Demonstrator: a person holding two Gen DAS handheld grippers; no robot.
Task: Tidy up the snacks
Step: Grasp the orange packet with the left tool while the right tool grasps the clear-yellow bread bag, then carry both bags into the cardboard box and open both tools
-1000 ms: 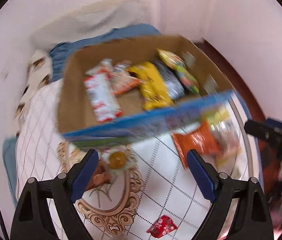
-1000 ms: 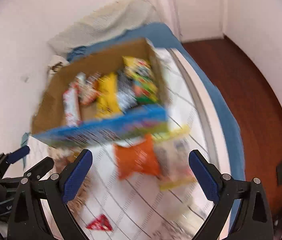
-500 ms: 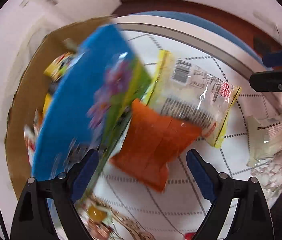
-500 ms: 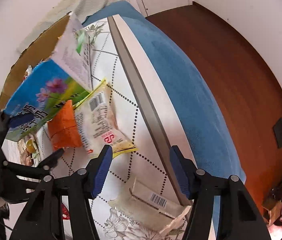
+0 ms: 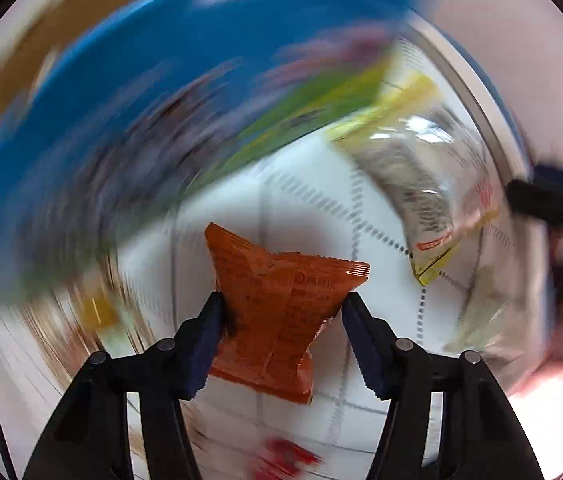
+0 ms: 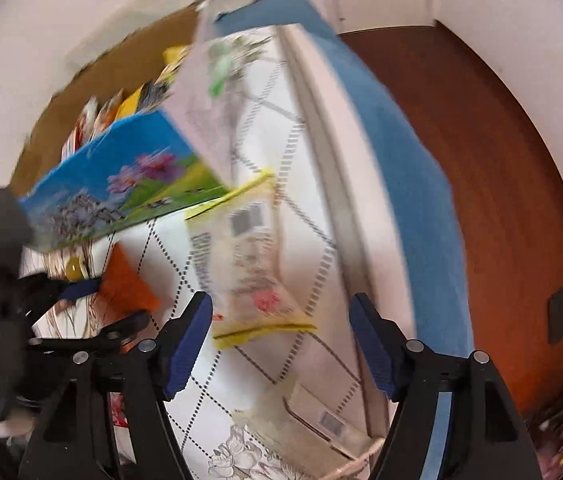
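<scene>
My left gripper (image 5: 281,312) is shut on an orange snack packet (image 5: 277,300) and holds it above the white tablecloth (image 5: 305,196). The packet also shows in the right wrist view (image 6: 127,284) between the left gripper's fingers. My right gripper (image 6: 281,320) is open and empty, hovering over a clear snack bag with yellow edges (image 6: 249,264), which also shows blurred in the left wrist view (image 5: 421,200). The cardboard box with a blue printed front (image 6: 121,188) holds several snack packets (image 6: 121,108) and stands behind.
A flat clear packet with a barcode (image 6: 321,412) lies near the table's front. A small red wrapper (image 5: 285,456) lies below the left gripper. The table edge (image 6: 333,160), blue cloth (image 6: 401,160) and wooden floor (image 6: 501,160) are on the right.
My left gripper closed on the orange packet and lifted it off the table. My right gripper swung back toward the clear yellow-edged bag. Both views are blurred by motion.
</scene>
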